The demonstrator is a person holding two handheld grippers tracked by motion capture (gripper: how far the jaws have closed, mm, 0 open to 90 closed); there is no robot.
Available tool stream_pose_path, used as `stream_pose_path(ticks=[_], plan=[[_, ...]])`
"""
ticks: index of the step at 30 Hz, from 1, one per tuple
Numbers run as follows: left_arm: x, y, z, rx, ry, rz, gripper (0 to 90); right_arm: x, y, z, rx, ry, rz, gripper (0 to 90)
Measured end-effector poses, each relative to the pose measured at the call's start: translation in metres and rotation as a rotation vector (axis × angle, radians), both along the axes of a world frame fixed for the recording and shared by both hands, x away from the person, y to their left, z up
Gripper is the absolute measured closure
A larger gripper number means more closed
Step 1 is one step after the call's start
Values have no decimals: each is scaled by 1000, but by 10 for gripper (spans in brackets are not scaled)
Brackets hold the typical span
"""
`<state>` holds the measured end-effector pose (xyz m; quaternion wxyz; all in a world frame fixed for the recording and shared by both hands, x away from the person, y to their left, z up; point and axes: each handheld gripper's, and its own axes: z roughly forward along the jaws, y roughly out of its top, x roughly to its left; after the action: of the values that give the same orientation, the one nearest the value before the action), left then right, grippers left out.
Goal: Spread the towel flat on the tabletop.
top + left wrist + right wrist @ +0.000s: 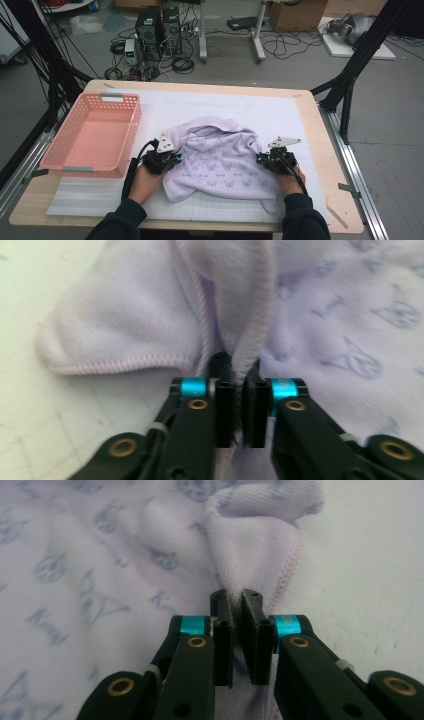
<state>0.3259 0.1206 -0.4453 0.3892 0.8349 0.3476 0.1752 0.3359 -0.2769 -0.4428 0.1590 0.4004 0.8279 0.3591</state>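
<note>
We have the lilac garment (220, 160) lying crumpled on the tabletop (325, 200), left claw (239, 385) and right claw (239, 611) each pinching a hemmed edge (pink basket (92, 135) beside it). We should lift evenly, keeping the cloth taut.

A pink basket (90, 134) with holes in its sides sat at the left of the frame, on a white mat (290, 112) that covered a wooden table (320, 131). Two black computer boxes (159, 27) stood on the grey floor at the top, with black cables (287, 45) lying around them. A brown cardboard box (296, 14) sat at the upper right.
</note>
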Motion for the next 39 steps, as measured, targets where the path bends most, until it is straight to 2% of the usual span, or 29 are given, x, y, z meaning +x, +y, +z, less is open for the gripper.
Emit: stream_pose_path(ticks=[3,6,9,11,14,15,16,17,19,21,22,24,26,30,33,35,36,39], plan=[[-5,8,3,-30,41,-28,873,-13,-7,4,-22,22,54,864],[-11,16,8,-30,64,-51,873,-31,-20,7,-47,16,78,869],[-19,25,10,-50,97,-82,873,-45,-32,9,-25,31,89,869],[-26,27,10,-58,110,-91,874,-55,-36,11,-18,38,118,869],[-34,28,12,-62,124,-112,873,-67,-35,14,-33,48,167,863],[-36,29,12,-69,122,-112,872,-70,-34,15,-24,59,189,847],[-36,30,12,-85,120,-106,867,-71,-34,17,-24,47,199,785],[-36,30,12,-106,116,-80,819,-71,-33,19,-20,23,188,671],[-33,32,13,-148,102,-27,598,-68,-32,27,12,-31,147,550],[-32,34,14,-198,72,9,531,-61,-27,35,48,-95,121,506],[-31,35,14,-209,59,20,502,-56,-23,39,50,-133,115,486],[-30,37,14,-227,43,33,489,-44,-10,42,40,-170,108,477],[-29,38,14,-227,34,42,478,-29,7,41,14,-189,119,479],[-28,41,14,-233,25,48,477,2,43,30,-63,-185,154,482],[-28,45,14,-240,18,61,475,21,62,26,-102,-196,160,488],[-27,46,13,-241,20,71,473,31,70,23,-130,-201,162,524],[-26,47,13,-244,21,75,472,35,73,22,-146,-196,161,590],[-26,47,12,-244,21,79,473,45,76,20,-258,-169,144,872]])
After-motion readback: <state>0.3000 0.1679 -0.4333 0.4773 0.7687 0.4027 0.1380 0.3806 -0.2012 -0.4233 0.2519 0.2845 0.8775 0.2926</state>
